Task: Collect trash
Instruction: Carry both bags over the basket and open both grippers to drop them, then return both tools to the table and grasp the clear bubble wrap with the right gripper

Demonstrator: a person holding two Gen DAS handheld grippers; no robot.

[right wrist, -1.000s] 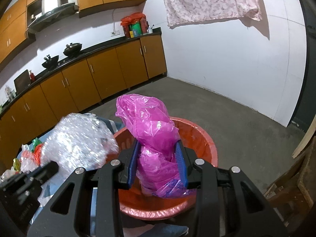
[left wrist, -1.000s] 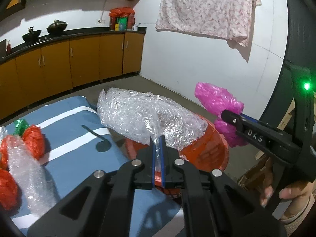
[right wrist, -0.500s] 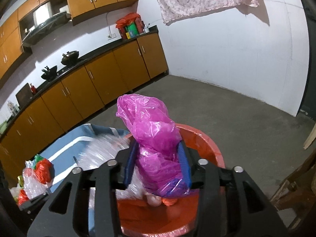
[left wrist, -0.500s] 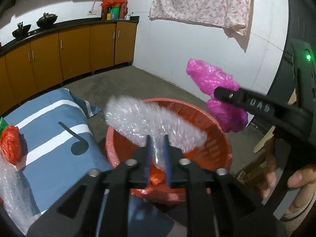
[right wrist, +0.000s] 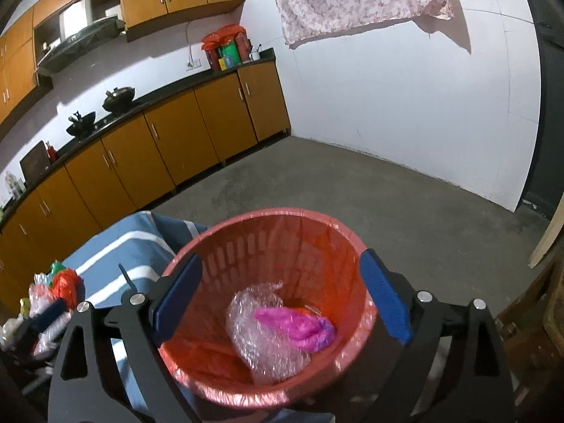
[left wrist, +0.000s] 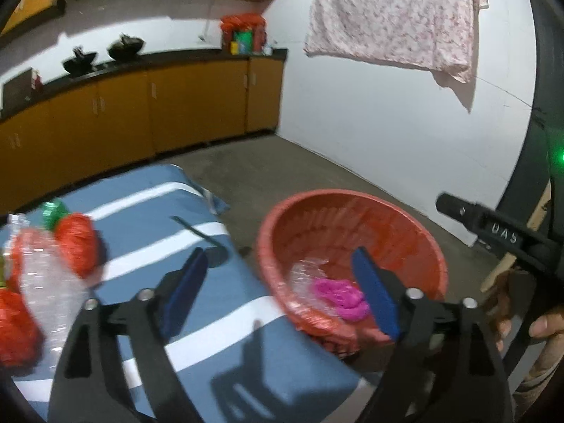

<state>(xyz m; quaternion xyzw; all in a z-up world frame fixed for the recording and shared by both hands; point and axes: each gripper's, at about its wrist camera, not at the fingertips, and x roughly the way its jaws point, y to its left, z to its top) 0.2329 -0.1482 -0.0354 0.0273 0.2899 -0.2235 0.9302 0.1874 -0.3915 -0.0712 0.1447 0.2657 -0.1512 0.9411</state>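
Observation:
A red plastic basket [right wrist: 319, 227] stands beside a blue striped table [left wrist: 148, 211]; it also shows in the left wrist view [left wrist: 419, 246]. Inside lie a bubble wrap wad [right wrist: 261, 338] and a pink plastic bag [right wrist: 296, 328], also seen in the left wrist view as bubble wrap [left wrist: 303, 275] and pink bag [left wrist: 340, 296]. My right gripper [right wrist: 282, 299] is open and empty above the basket. My left gripper [left wrist: 278, 292] is open and empty over the table edge, left of the basket. The right gripper's body [left wrist: 493, 232] shows at the right.
On the table's left lie red plastic bags [left wrist: 75, 243], a bubble wrap strip [left wrist: 49, 282] and a green wrapper [left wrist: 53, 209]; they also show in the right wrist view [right wrist: 63, 285]. Brown cabinets [right wrist: 169, 148] line the far wall. Wooden boards [right wrist: 550, 239] stand at right.
Both grippers opened. The bubble wrap and the pink bag dropped into the basket. The left gripper swung left toward the table.

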